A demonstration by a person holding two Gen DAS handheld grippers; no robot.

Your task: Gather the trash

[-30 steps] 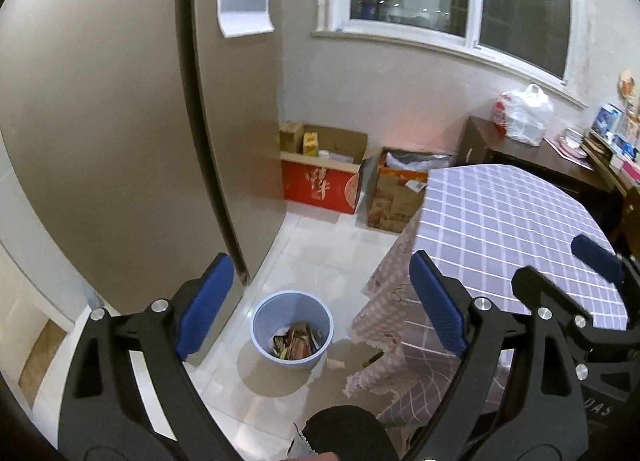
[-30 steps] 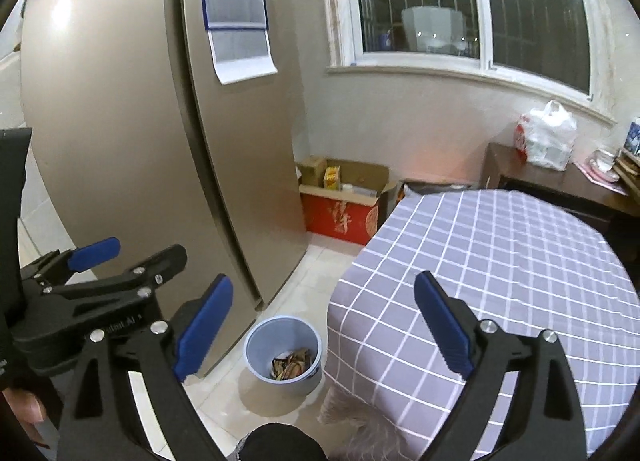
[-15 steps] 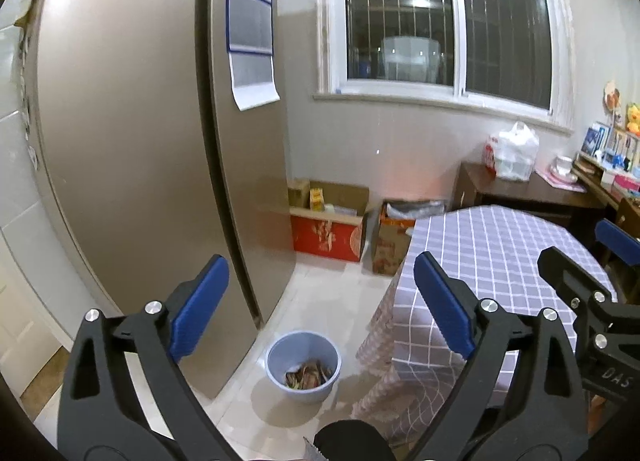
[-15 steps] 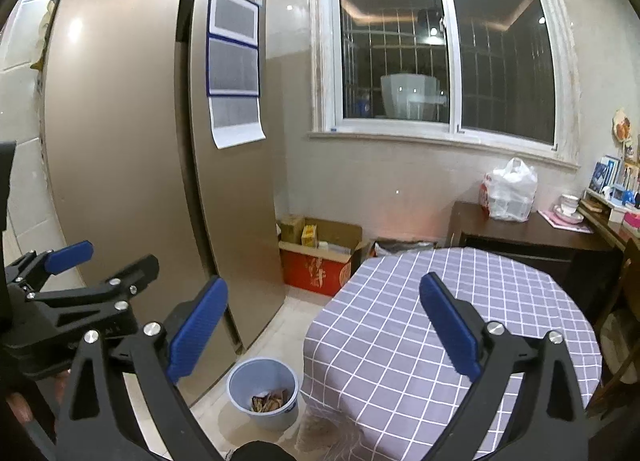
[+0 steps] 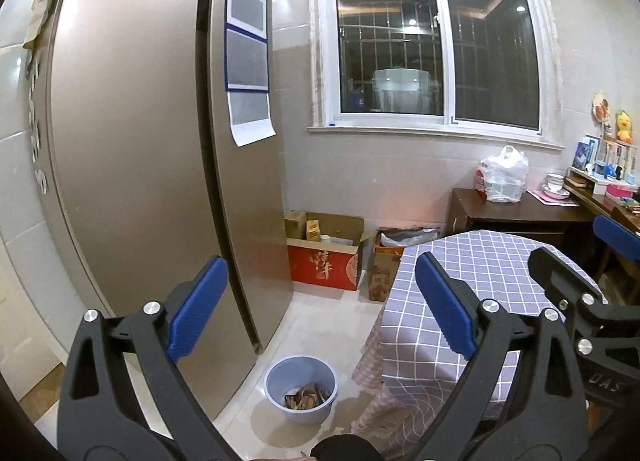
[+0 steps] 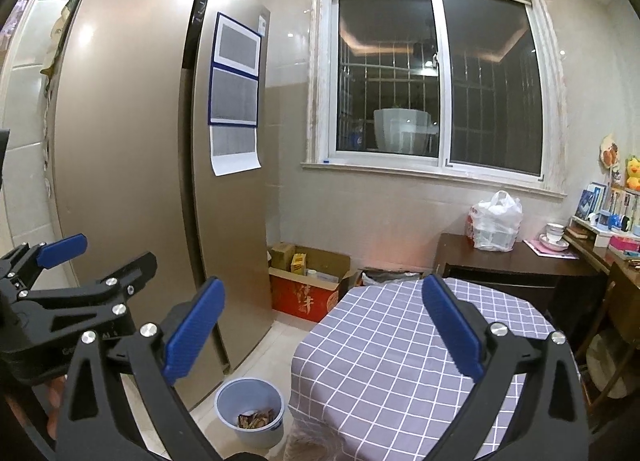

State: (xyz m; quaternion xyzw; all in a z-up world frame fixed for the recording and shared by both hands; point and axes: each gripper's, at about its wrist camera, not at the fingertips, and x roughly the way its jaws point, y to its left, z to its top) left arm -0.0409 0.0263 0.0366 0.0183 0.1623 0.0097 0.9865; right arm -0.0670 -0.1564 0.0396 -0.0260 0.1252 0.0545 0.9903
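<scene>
Two empty hand-held grippers, left (image 5: pixel 320 309) and right (image 6: pixel 322 331); one blue bin (image 6: pixel 250 417) of trash (image 6: pixel 256 419)

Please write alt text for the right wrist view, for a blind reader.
The open, empty right tool points over a checked tablecloth. A blue bin holding trash stands on the floor beside a tall fridge.

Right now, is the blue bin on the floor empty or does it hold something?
Not empty. The blue bin stands upright beside the fridge, and brownish scraps of trash lie at its bottom, well below the rim.
</scene>
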